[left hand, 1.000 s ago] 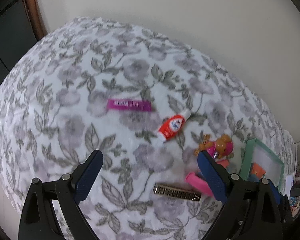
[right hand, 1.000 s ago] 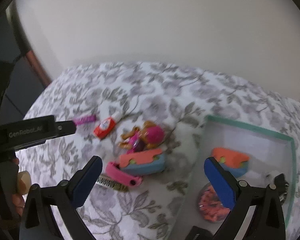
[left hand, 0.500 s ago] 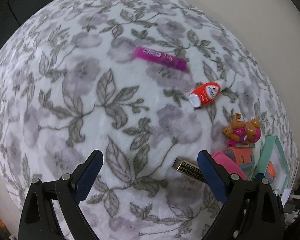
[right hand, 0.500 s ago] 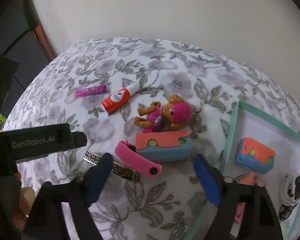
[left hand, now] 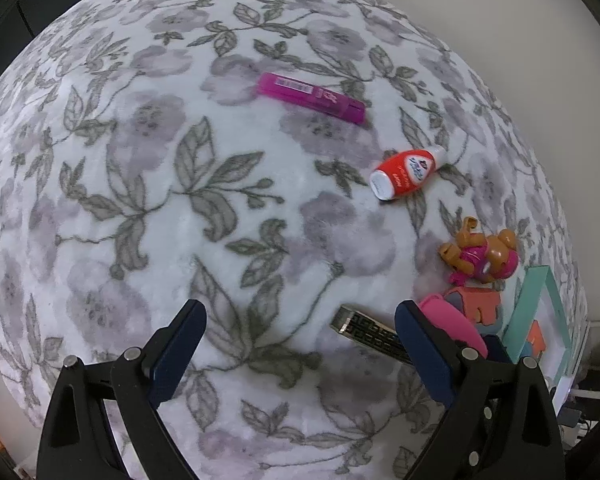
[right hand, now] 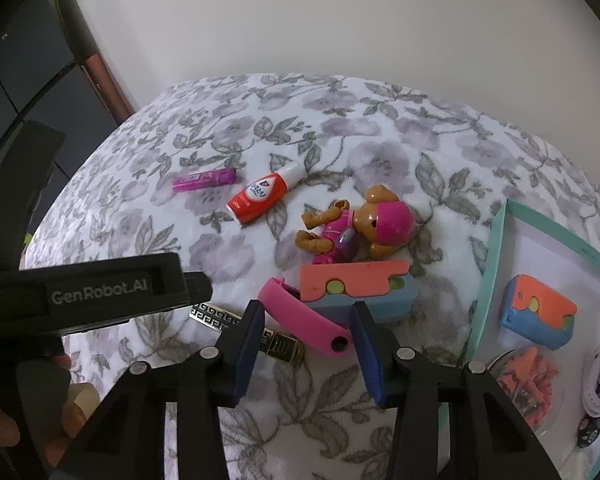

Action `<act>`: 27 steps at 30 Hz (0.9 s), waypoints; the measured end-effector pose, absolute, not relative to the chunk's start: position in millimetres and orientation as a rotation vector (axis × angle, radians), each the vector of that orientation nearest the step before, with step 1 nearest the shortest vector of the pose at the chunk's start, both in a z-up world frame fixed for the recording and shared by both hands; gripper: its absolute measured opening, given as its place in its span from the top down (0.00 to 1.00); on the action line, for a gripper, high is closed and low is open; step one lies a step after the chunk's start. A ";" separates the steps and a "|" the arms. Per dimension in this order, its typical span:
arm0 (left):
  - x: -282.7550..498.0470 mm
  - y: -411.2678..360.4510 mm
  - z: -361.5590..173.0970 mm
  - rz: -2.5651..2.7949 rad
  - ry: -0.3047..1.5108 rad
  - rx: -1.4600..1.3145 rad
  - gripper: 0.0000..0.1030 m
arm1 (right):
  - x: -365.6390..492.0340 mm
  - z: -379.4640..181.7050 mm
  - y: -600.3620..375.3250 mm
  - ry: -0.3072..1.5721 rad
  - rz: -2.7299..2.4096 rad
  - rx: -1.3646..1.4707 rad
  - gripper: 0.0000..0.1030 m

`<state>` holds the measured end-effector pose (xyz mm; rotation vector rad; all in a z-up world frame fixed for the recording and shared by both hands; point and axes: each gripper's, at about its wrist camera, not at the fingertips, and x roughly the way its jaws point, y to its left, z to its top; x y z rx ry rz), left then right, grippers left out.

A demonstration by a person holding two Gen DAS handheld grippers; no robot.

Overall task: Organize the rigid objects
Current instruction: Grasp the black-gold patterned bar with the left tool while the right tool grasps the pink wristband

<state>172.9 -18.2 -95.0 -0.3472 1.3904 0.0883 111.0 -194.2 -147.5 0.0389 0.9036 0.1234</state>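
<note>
Right gripper (right hand: 306, 344) open astride pink wristband (right hand: 302, 318), near the tray's (right hand: 485, 280) left edge.
Band looks light, smooth and springy; pinching its flat middle seems safest, clear of the patterned bar (right hand: 244, 330) beneath. Left gripper (left hand: 298, 348) gapes, empty.

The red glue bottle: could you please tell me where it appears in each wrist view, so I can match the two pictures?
Left wrist view: the red glue bottle lies upper right of centre, below the purple tube.
Right wrist view: it lies left of centre, just right of the purple tube.
Shared landmark: the toy dog, on the bottle's tray side in both views.
</note>
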 end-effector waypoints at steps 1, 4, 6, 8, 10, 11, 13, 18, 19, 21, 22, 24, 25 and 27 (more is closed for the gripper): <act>172.5 -19.4 -95.2 0.080 1.391 -0.350 0.07 | 110.6 -147.4 -194.9 0.905 0.126 0.043 0.55; 173.2 -19.9 -95.9 0.074 1.391 -0.349 0.07 | 110.1 -147.5 -198.8 0.917 0.128 0.067 0.55; 172.0 -24.5 -96.0 0.069 1.391 -0.345 0.08 | 109.4 -146.4 -202.9 0.923 0.126 0.087 0.56; 171.4 -34.3 -98.2 0.048 1.396 -0.354 0.08 | 108.3 -145.3 -206.1 0.928 0.129 0.098 0.59; 171.2 -39.4 -99.9 0.025 1.403 -0.369 0.09 | 107.4 -144.7 -209.1 0.930 0.130 0.108 0.61; 170.4 -44.3 -101.7 0.018 1.405 -0.371 0.11 | 106.8 -144.6 -210.5 0.931 0.131 0.114 0.62; 169.5 -52.5 -104.5 0.001 1.413 -0.369 0.20 | 105.8 -144.3 -213.7 0.934 0.132 0.124 0.63; 168.5 -66.9 -109.8 0.000 1.409 -0.354 0.29 | 104.4 -145.1 -217.2 0.942 0.138 0.143 0.63; 168.5 -68.7 -110.0 0.005 1.402 -0.353 0.29 | 104.2 -145.3 -216.8 0.942 0.139 0.140 0.63; 170.2 -69.5 -111.0 0.009 1.391 -0.343 0.30 | 104.0 -145.4 -216.4 0.944 0.139 0.139 0.63; 172.7 -75.8 -111.8 0.012 1.382 -0.319 0.31 | 103.9 -145.3 -216.6 0.945 0.140 0.139 0.63; 174.1 -81.6 -110.4 0.020 1.371 -0.262 0.46 | 103.6 -145.5 -217.5 0.946 0.142 0.143 0.63; 175.4 -86.5 -110.3 0.020 1.368 -0.241 0.49 | 103.6 -145.6 -217.8 0.947 0.143 0.145 0.63; 177.1 -90.2 -108.7 0.007 1.367 -0.226 0.56 | 103.5 -146.0 -218.9 0.950 0.144 0.149 0.63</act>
